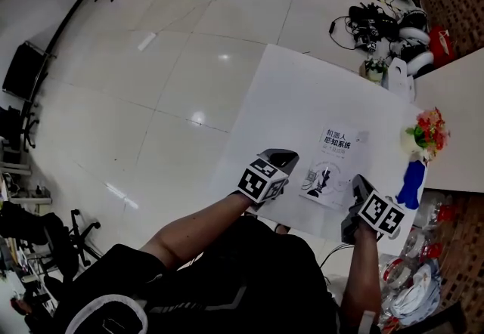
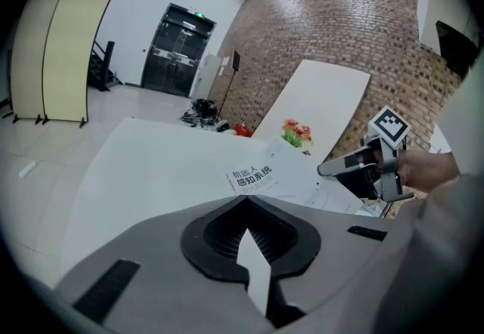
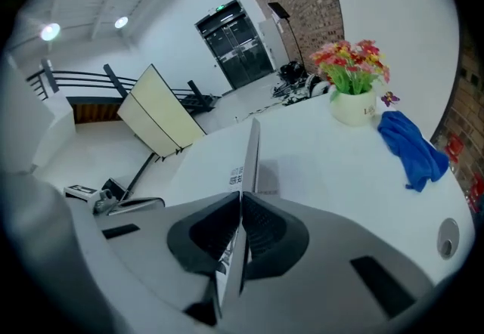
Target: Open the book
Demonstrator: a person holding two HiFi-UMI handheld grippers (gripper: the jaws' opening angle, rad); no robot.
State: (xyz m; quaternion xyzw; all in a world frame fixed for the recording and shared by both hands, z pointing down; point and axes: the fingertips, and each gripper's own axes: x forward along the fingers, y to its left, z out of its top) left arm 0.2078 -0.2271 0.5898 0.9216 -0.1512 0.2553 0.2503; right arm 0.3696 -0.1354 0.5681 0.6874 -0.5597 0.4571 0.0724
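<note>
On table — right gripper pinches book (edge raised).

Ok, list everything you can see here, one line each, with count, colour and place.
table: one, white, under the book.
book: one, white cover with dark title, near table edge.
flower pot: one, white, red and pink flowers, table's right side.
cloth: one, blue, beside the flower pot.
folding screen: one, cream, on the floor beyond the table.
double door: one, dark, back wall.
cables and gear: a heap, black and white, floor past the table's far corner.
left gripper: one, grey, jaws together and empty, left of the book.
right gripper: one, grey, shut on the book's cover edge.
</note>
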